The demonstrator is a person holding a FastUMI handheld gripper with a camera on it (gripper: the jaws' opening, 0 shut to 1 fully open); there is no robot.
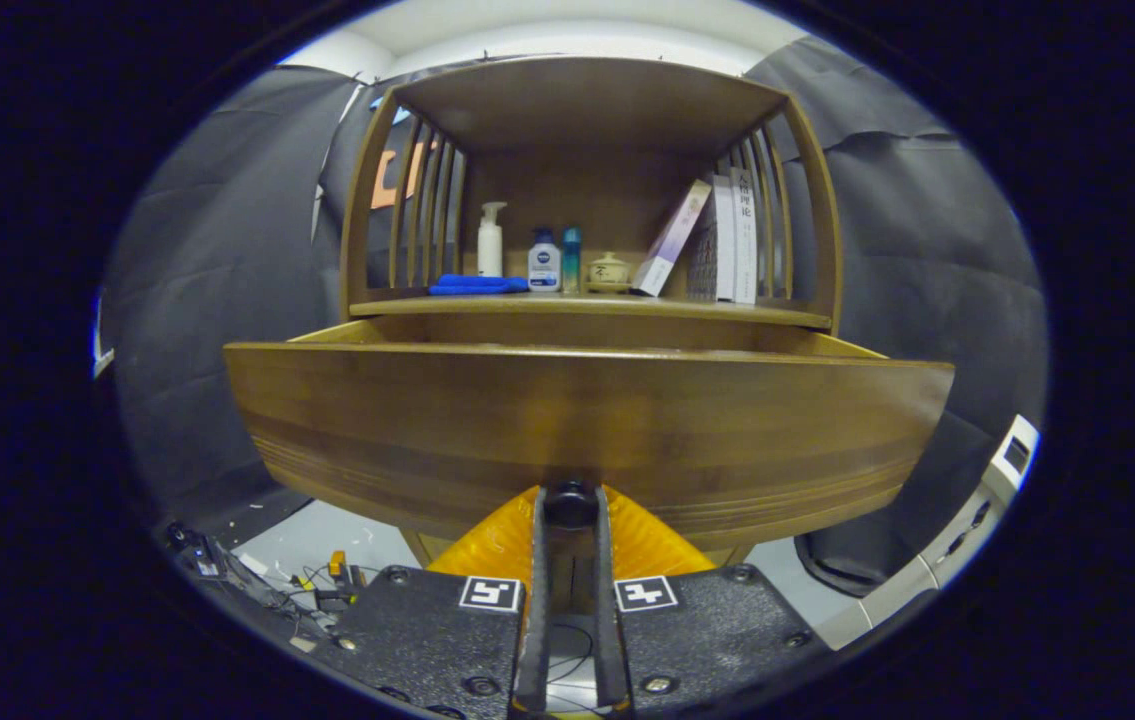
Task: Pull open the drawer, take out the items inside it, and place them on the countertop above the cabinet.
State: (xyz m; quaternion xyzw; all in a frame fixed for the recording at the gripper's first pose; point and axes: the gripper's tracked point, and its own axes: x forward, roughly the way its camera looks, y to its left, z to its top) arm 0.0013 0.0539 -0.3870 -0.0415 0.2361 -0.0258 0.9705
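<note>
Between my tongs [570,505] sits the dark knob [570,503], both fingers closed against it; the drawer [587,420] stands pulled out just ahead, below the surface [587,308] carrying bottles [544,262] and books [732,238].

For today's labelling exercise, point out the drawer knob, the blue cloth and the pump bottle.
drawer knob [570,505]: gripper view, on its dark round head, gripped between the tongs [570,520].
blue cloth [477,285]: gripper view, on its folded top, lying on the countertop.
pump bottle [490,248]: gripper view, on its white body, behind the cloth.
</note>
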